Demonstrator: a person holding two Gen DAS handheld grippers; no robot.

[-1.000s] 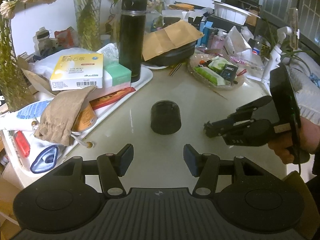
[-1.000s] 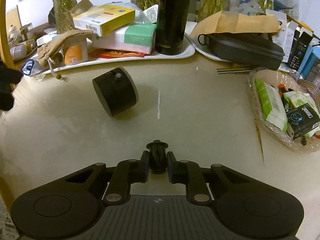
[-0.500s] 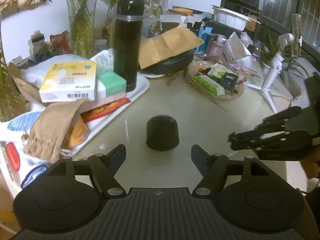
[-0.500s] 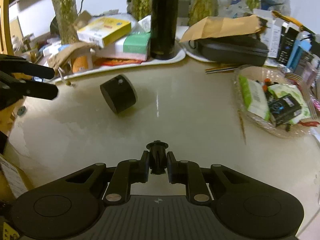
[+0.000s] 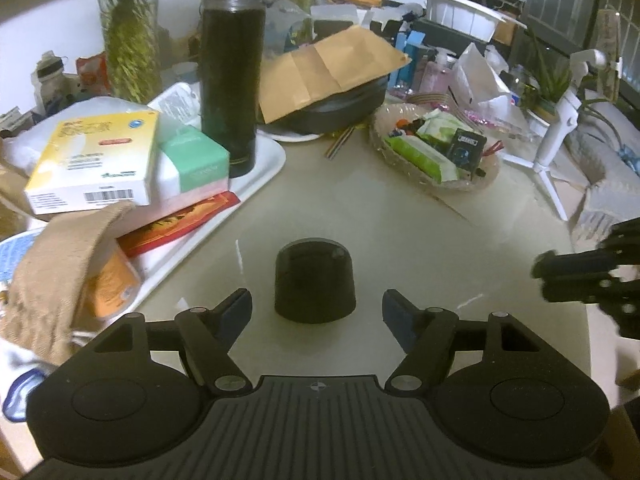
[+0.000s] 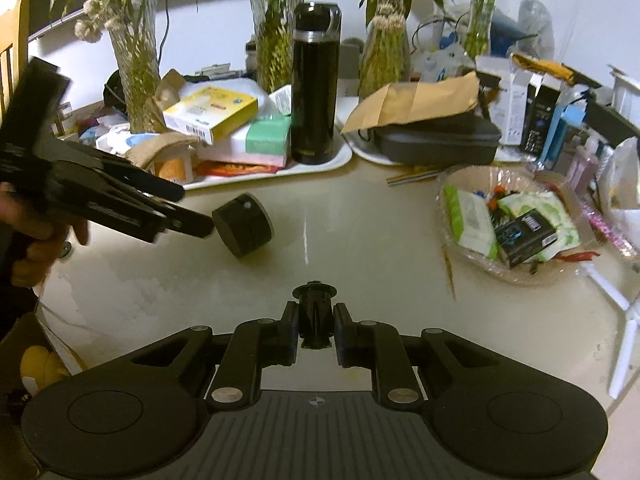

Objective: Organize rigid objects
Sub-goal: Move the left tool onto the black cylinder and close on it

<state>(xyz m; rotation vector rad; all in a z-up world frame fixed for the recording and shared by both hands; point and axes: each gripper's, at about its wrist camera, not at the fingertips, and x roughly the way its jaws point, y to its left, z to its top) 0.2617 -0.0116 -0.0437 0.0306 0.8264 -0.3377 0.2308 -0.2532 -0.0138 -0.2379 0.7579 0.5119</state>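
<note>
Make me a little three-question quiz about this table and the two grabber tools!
1. True or false: the right tool is shut on a small black spool.
2. What stands upright on the white tray? A) black flask B) kettle C) lamp
3. Fill in: the black cylinder on the table lies just ahead of the open left ____.

Key: 1 true; 2 A; 3 tool.
</note>
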